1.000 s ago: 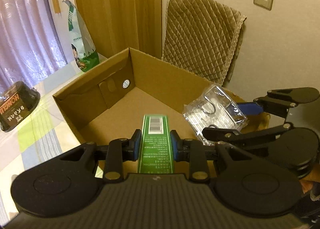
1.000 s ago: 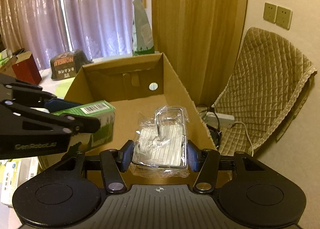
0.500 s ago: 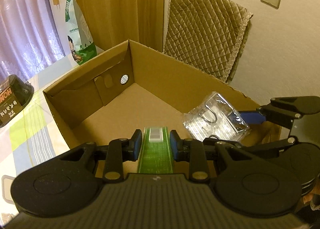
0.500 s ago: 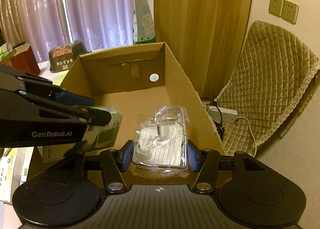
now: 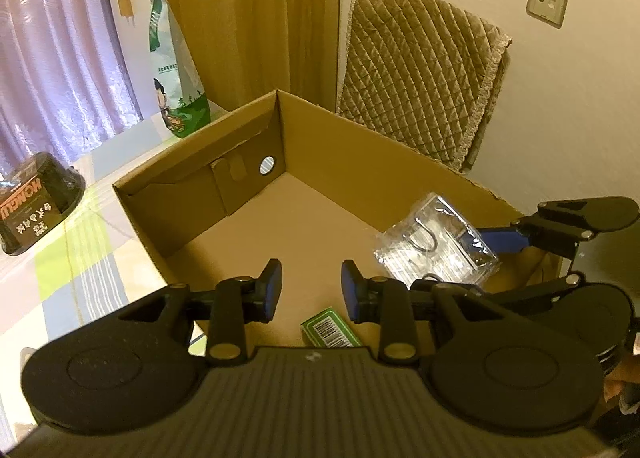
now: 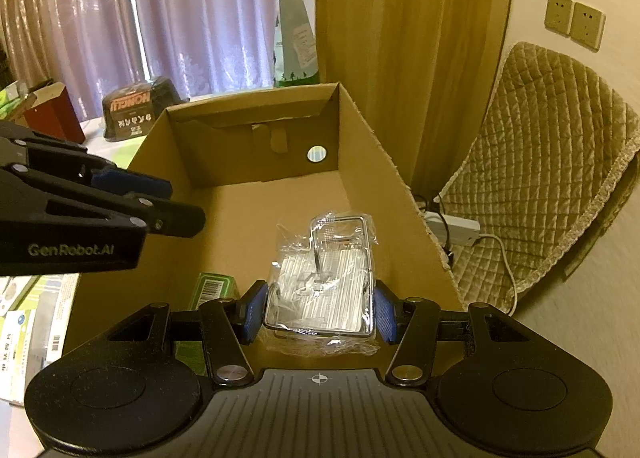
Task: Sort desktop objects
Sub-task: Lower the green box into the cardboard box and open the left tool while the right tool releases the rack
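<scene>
An open cardboard box (image 5: 360, 162) (image 6: 240, 146) fills the middle of both views. A green carton with a barcode (image 5: 330, 328) (image 6: 212, 288) lies on the box floor near its front wall. My left gripper (image 5: 311, 290) hangs open above that carton with nothing between its blue pads; in the right wrist view it reaches in from the left (image 6: 160, 202). My right gripper (image 6: 320, 310) is shut on a metal item in clear plastic wrap (image 6: 324, 282) (image 5: 436, 254), held over the right side of the box interior.
A black bowl-shaped container (image 5: 32, 202) and a tall green-and-white bag (image 5: 176, 70) stand on the chequered tablecloth beyond the box. A quilted chair (image 5: 420, 78) is behind on the right, with a power strip (image 6: 452, 224) below it. Flat cartons (image 6: 36, 322) lie at left.
My left gripper has opened and the green carton has dropped from it onto the box floor. The right gripper still holds the wrapped item, shifted slightly over the box.
</scene>
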Demonstrator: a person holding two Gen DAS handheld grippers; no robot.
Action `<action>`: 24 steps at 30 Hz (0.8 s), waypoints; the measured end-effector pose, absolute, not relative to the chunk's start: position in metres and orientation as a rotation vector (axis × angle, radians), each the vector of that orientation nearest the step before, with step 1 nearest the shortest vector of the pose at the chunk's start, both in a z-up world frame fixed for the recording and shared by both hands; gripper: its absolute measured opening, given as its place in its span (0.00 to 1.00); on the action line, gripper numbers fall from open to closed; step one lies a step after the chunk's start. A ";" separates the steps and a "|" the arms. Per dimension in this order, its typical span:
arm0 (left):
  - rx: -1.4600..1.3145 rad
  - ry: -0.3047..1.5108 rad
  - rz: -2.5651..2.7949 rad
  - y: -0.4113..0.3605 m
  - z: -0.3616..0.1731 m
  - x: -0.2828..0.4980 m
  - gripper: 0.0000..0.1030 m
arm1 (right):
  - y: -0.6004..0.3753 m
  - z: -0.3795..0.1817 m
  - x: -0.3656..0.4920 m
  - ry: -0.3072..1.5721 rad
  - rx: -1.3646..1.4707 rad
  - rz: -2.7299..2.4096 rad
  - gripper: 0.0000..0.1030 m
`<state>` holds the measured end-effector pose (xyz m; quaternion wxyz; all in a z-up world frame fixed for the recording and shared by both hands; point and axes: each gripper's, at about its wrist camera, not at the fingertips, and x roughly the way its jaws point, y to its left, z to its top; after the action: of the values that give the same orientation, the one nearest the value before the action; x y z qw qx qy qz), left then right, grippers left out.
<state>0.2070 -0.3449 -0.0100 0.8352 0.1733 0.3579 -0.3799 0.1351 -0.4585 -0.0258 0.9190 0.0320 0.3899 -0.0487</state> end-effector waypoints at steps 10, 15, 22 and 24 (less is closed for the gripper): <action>0.360 0.751 -0.796 -0.335 -0.002 0.206 0.28 | -0.451 -0.022 0.136 0.789 0.031 -0.099 0.52; 0.352 0.752 -0.792 -0.329 -0.001 0.204 0.28 | -0.447 -0.019 0.133 0.783 0.029 -0.095 0.52; 0.333 0.740 -0.780 -0.316 0.011 0.198 0.31 | -0.440 -0.008 0.125 0.763 0.025 -0.090 0.53; 0.328 0.734 -0.777 -0.312 0.016 0.195 0.31 | -0.437 -0.002 0.122 0.754 0.024 -0.091 0.53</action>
<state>0.1946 -0.3118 0.0159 0.8477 0.1556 0.3482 -0.3686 0.1219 -0.4374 -0.0022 0.9286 0.0119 0.3682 -0.0443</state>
